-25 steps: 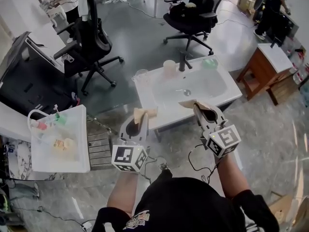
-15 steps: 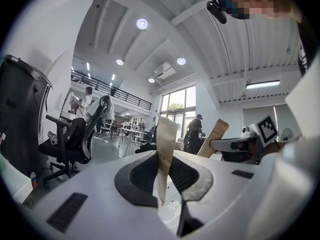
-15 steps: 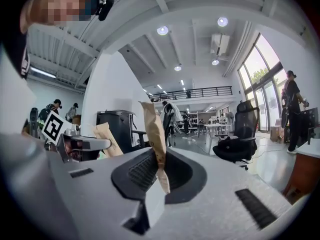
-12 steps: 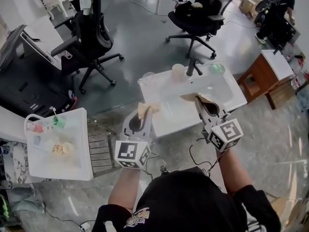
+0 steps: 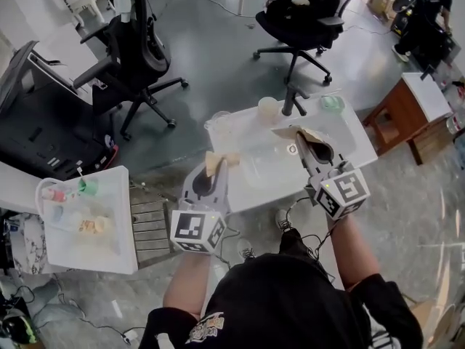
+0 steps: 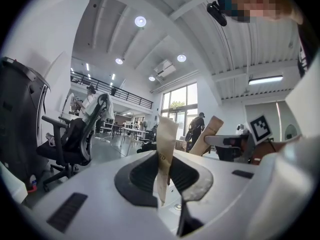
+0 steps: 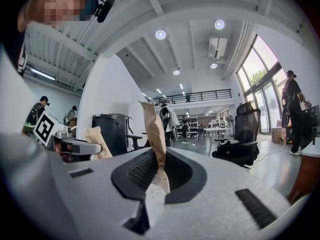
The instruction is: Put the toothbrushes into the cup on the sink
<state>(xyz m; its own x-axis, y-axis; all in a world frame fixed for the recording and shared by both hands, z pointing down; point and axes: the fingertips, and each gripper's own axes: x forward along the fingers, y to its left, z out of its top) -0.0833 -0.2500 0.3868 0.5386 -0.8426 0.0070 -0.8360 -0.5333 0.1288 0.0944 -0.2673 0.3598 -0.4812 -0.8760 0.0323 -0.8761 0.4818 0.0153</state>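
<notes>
Two grippers have moved forward over the last second. In the head view the sink [image 5: 352, 138] sat clear above them in the frame; now both tips overlap its white top at mid frame. The left gripper [image 5: 218, 167] stays clenched on the left packet [image 5: 220, 158], tan paper. The right gripper [image 5: 305, 142] stays clenched on the right packet [image 5: 296, 132], same paper. Both are likely wrapped toothbrushes, but the wrapping hides the contents. The grip is unchanged and nothing has dropped.

So the approach is nearly done and delivery has not started. Nothing sticks out of the beige cup [image 5: 268, 108] beside the faucet [image 5: 293, 100], nor out of the clear cup [image 5: 218, 121] at the sink's upper left corner. I cannot tell which cup is the target. The right packet sits nearer the beige cup.

Only the head view shows the sink, cups, faucet and green dish [image 5: 332, 102]. Both gripper views look level past the surface, showing office chairs [image 6: 75, 134] and ceiling, with no cup in either. Only they show the pinch: each packet stands upright, squeezed between the jaws and poking past the tips. Each also catches the other gripper at the frame's side.
</notes>
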